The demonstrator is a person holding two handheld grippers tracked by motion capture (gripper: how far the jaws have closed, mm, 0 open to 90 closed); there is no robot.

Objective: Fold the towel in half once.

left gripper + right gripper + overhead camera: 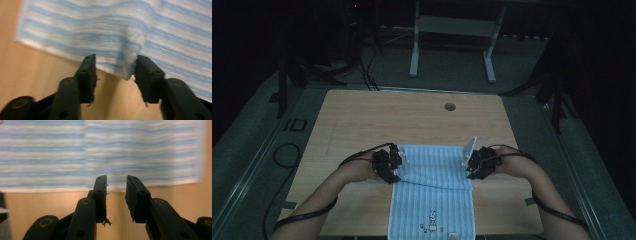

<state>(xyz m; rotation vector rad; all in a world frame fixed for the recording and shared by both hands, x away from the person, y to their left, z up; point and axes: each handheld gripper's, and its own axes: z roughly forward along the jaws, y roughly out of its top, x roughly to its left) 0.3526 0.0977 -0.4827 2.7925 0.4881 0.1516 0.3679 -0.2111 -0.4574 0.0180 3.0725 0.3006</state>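
My left claw (115,68) stands spread, a raised fold of the towel (130,37) brushing one pad. My right claw (116,186) is parted, nothing between, just short of the hem. The soft, blue-striped cloth lies folded on the pale wood worktop (362,120), its near end cut off; beyond is dark.

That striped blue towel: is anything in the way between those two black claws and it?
Nothing visible. The striped blue towel lies folded on the wooden table. The left gripper and right gripper stand open right at its side edges, with only bare tabletop beneath their jaws.
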